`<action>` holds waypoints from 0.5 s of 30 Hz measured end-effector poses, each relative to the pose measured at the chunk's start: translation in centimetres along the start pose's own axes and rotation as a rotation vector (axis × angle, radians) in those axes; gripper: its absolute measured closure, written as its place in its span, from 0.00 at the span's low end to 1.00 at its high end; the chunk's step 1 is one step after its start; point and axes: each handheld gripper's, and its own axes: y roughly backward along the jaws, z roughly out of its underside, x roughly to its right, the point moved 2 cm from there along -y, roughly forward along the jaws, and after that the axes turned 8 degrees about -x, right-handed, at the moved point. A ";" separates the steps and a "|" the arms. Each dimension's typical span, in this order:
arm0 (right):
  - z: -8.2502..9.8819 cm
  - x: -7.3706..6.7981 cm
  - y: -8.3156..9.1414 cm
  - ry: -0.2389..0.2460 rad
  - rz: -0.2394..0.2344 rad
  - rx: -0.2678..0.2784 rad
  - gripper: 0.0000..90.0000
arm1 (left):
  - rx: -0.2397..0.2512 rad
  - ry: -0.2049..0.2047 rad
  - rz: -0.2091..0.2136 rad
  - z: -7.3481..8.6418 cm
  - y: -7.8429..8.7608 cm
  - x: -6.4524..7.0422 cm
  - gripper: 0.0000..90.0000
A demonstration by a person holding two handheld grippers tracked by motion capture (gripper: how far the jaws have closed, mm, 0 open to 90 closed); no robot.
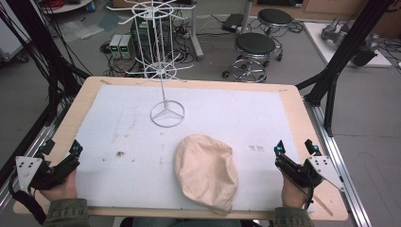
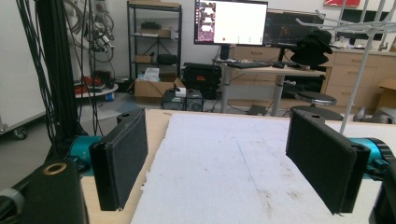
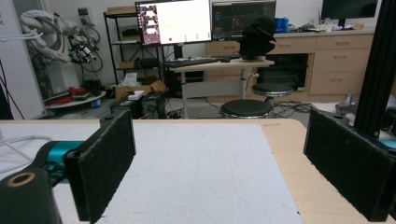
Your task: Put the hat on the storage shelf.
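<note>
Grippers both parked, nothing held: left gripper (image 1: 59, 152) at the near-left corner of the tabletop (image 1: 293, 101), right gripper (image 1: 295, 150) at the near-right edge. Jaws stand wide apart on each; both gripper views look between the pads at bare white mat (image 1: 118, 123).

Cap (image 1: 206, 171) lies flat on the mat, near edge, centre, between my two grippers and well apart from both. Long axis runs near–far with a slight lean: the broad rounded end points far and a bit left, the narrower end points near and a bit right, almost at the mat's near edge. Can't tell which end is the brim.

Wire rack (image 1: 161, 61) stands far of the cap, its ring base on the mat, hooks bare.

My read: start state, reach not begun. Likely job is cap onto rack. Next move: bring one gripper in toward the cap, jaws across the short axis, pinch a fabric fold rather than the whole crown. It's soft and will sag once lifted.
</note>
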 end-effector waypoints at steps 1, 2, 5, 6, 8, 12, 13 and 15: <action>0.0 0.0 0.0 -0.002 0.002 0.000 0.09 | 0.000 0.000 0.000 0.0 0.0 0.0 0.24; 0.0 0.0 0.0 0.000 0.002 0.002 0.09 | 0.000 0.001 0.000 0.0 0.0 0.0 0.24; 0.0 0.0 0.2 -0.003 0.003 0.007 0.09 | 0.003 -0.003 -0.002 0.0 0.1 0.1 0.24; 0.0 0.0 0.2 -0.005 0.001 0.009 0.09 | 0.003 -0.006 -0.002 0.0 0.1 0.1 0.24; 0.0 0.1 0.2 -0.003 0.004 0.009 0.09 | 0.003 -0.007 -0.002 0.0 0.1 0.1 0.24; 0.0 0.1 0.1 -0.013 0.008 -0.001 0.09 | 0.001 -0.002 0.000 0.0 0.0 0.0 0.24; 0.0 0.1 0.1 -0.013 0.015 0.000 0.09 | 0.000 -0.001 0.001 0.0 0.0 0.0 0.24; 0.0 0.2 0.1 -0.016 0.018 -0.001 0.09 | 0.000 -0.001 0.002 0.0 0.0 0.1 0.24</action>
